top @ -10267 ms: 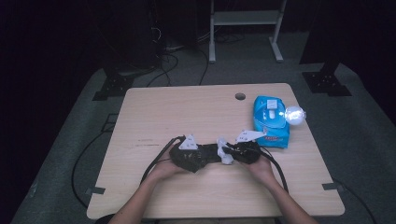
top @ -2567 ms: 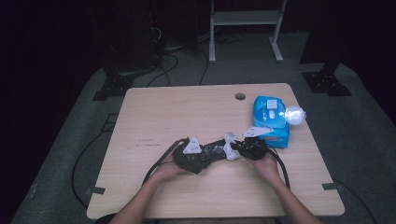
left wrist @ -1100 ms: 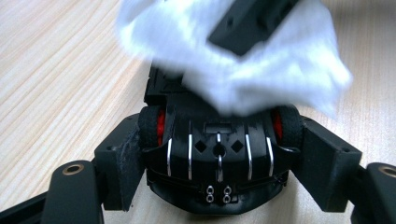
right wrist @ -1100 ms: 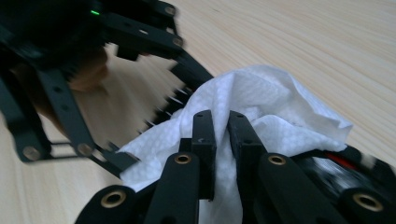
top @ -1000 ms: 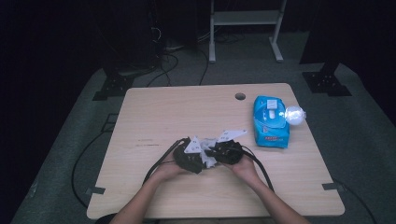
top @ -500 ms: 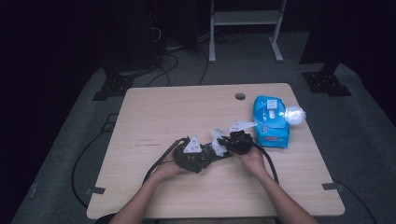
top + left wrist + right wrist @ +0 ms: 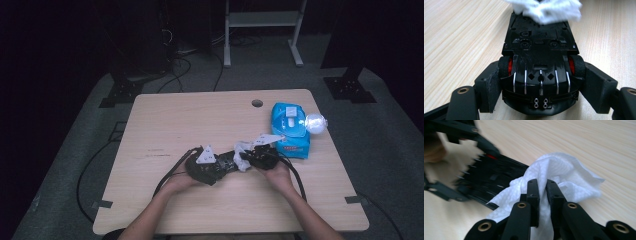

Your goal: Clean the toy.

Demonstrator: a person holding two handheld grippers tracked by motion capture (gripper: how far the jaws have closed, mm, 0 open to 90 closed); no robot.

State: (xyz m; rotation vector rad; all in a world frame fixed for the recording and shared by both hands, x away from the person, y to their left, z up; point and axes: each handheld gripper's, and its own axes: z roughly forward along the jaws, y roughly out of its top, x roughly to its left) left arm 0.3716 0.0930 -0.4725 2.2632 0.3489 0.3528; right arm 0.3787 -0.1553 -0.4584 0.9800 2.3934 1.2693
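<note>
the table [image 7: 165,120] carries a blue wipe pack [image 7: 289,123] at about two o'clock, well clear. near the six o'clock edge the left gripper [image 7: 540,82] clamps an upturned black toy car [image 7: 540,62] by its wheels. the right gripper [image 7: 542,195], at three o'clock of the car, is clenched on a white wipe [image 7: 564,175] resting against the car's far end. a hard sideways rub could likely twist the car out between the pads, or drag the wipe loose.
</note>
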